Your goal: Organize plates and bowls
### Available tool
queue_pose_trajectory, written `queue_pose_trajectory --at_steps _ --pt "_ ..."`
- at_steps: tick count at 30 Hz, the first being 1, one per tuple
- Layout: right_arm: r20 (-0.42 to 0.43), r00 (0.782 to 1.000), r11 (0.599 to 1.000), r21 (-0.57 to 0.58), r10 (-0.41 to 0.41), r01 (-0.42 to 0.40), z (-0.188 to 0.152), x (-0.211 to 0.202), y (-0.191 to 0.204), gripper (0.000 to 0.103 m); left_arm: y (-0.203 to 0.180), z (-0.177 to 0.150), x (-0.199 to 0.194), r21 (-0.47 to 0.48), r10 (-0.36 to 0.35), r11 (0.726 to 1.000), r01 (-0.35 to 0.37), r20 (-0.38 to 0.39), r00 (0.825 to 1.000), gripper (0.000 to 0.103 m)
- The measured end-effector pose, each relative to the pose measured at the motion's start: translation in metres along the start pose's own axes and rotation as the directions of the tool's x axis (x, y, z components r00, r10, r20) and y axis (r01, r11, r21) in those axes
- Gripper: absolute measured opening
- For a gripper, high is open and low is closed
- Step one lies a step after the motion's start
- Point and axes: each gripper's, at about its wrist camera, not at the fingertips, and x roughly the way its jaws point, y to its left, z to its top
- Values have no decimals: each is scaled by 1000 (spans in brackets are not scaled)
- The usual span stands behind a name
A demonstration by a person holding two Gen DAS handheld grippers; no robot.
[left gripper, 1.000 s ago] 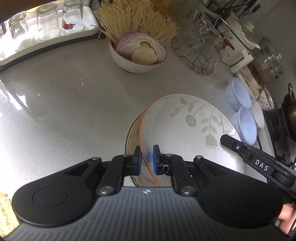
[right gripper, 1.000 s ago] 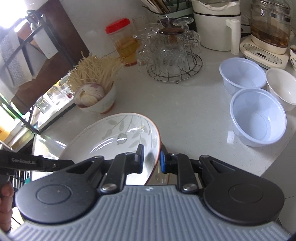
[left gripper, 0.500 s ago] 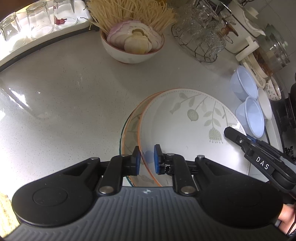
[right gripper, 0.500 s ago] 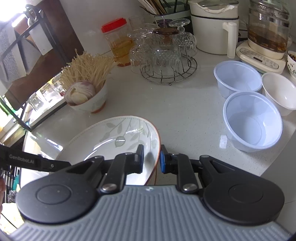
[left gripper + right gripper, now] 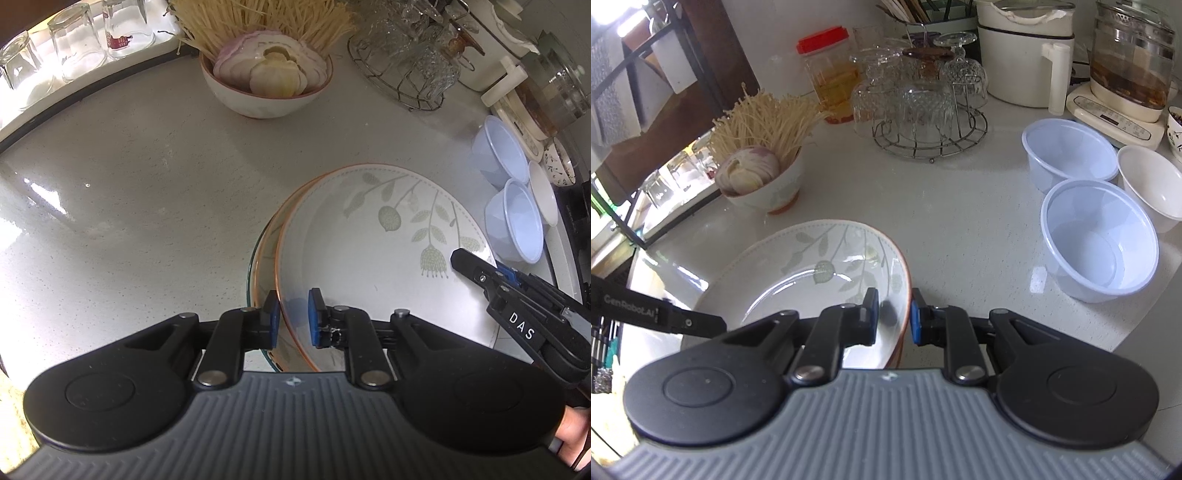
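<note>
A white plate with a leaf pattern and orange rim (image 5: 373, 236) lies on top of other plates; a glass rim shows beneath at its left side. My left gripper (image 5: 291, 319) is shut on the stack's left rim. My right gripper (image 5: 893, 312) is shut on the right rim of the leaf plate (image 5: 812, 273). The stack is held over the white counter (image 5: 129, 192). Two pale blue plastic bowls (image 5: 1099, 238) (image 5: 1069, 153) and a white bowl (image 5: 1150, 182) stand to the right.
A bowl of onion and enoki mushrooms (image 5: 266, 79) stands at the back. A wire rack of upturned glasses (image 5: 925, 110), a red-lidded jar (image 5: 831, 75), a white pot (image 5: 1023, 51) and a glass kettle (image 5: 1128, 62) line the back. Tumblers (image 5: 74, 42) stand at far left.
Both grippers have drawn back toward me with the plate stack held between them; the counter items now appear farther away. The jaws have stayed shut on the rims.
</note>
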Motion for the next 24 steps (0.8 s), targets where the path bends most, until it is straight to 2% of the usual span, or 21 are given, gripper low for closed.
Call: queue_pose_trajectory --at_steps 24 --pt "-10 1000 1000 13 -10 10 -2 9 0 23 6 4 8 -15 -39 999 38 -43 998 18"
